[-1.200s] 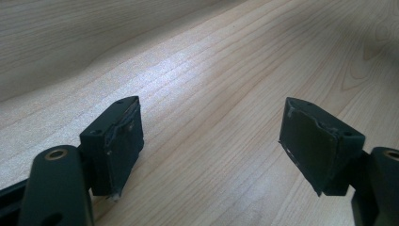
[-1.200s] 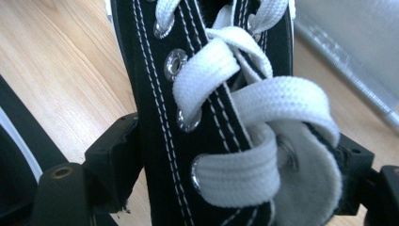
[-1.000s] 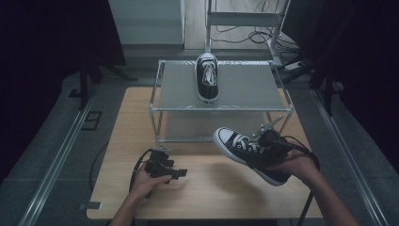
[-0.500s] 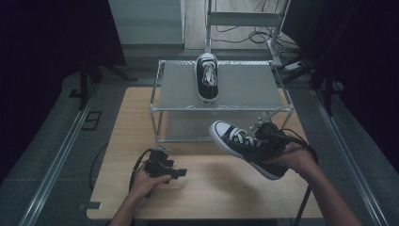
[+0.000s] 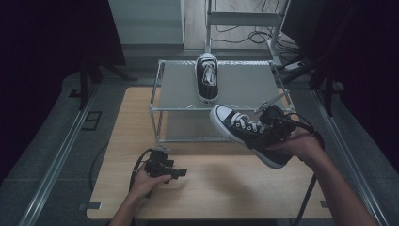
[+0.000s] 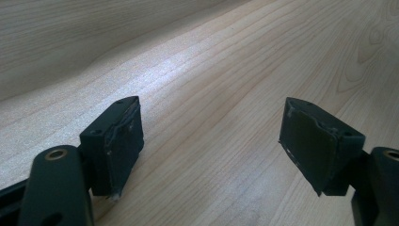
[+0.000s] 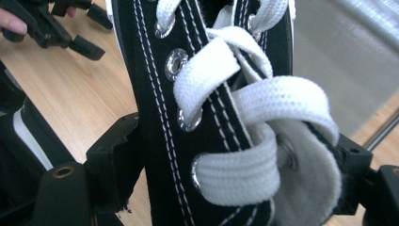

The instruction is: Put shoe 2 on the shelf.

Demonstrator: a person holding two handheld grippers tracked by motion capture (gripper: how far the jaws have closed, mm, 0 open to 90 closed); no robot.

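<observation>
Right gripper (image 5: 275,117) clamps sneaker (image 5: 244,132), toe toward rack (image 5: 169,84); left gripper (image 5: 176,173) parted, empty.

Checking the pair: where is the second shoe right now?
In the high view, the shoe is at right, held off the table by the right claw, just in front of the rack.

The right gripper (image 5: 275,123) holds a black sneaker (image 5: 247,134) tilted in the air before the rack (image 5: 157,101) — a second sneaker (image 5: 207,76) sits on top. The left gripper (image 5: 164,168) rests on the table (image 5: 221,188).
</observation>
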